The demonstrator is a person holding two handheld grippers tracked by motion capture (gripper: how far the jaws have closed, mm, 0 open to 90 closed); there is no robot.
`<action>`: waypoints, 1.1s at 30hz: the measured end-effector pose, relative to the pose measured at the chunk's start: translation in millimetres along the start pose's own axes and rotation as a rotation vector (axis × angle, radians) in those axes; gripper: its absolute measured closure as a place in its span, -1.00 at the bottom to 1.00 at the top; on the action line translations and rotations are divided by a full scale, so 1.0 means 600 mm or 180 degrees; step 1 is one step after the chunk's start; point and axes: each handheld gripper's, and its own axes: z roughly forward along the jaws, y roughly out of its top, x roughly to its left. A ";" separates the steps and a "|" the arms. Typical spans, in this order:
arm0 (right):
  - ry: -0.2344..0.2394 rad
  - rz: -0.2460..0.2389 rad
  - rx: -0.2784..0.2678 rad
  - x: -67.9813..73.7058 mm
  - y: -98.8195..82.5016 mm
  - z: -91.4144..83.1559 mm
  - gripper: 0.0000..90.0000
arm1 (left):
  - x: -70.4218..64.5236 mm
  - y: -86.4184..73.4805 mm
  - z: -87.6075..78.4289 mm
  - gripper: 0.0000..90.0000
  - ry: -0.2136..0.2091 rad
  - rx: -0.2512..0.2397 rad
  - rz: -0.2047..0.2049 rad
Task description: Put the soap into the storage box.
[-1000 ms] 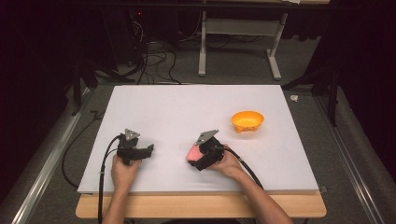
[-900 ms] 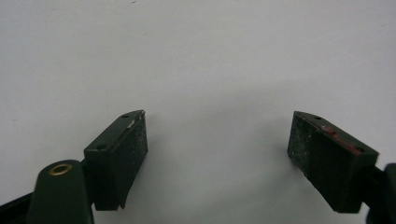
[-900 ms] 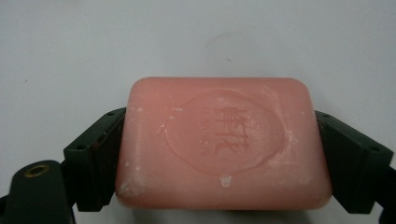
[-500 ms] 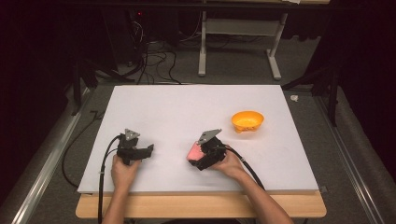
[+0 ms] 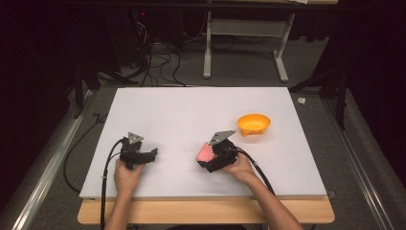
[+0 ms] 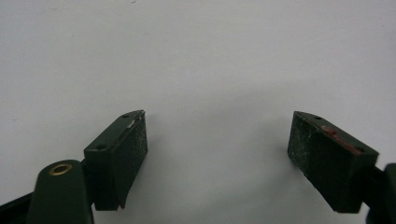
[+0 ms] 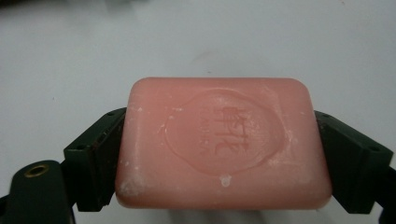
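Left gripper [image 5: 154, 154] near the desk's [image 5: 191, 110] front-left corner, jaws wide, nothing between them. Right gripper [image 5: 205, 155] near the front edge's middle, clamped on a pink soap bar [image 7: 222, 140] by its two ends. Orange bowl [image 5: 253, 124] toward the right edge, apart.

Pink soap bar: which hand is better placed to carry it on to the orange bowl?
The right. The right gripper already clamps the pink soap bar between its fingers, and the orange bowl sits on its side of the table. The left gripper is open over bare table, farther away.
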 end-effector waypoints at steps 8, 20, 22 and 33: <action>-0.0049 0.0083 -0.0059 -0.004 -0.005 -0.017 -0.70 | 0.000 0.000 0.000 -0.55 0.0001 0.0000 0.0000; -0.0102 0.0222 -0.0124 -0.016 -0.022 -0.041 -0.70 | 0.000 0.000 0.000 -0.55 0.0001 0.0000 0.0001; -0.0124 0.0240 -0.0121 -0.016 -0.023 -0.044 -0.70 | 0.000 0.000 0.000 -0.55 0.0000 0.0000 0.0000; -0.0200 0.0337 -0.0255 -0.030 -0.030 -0.072 -0.70 | 0.000 0.000 0.000 -0.55 -0.0003 -0.0001 -0.0004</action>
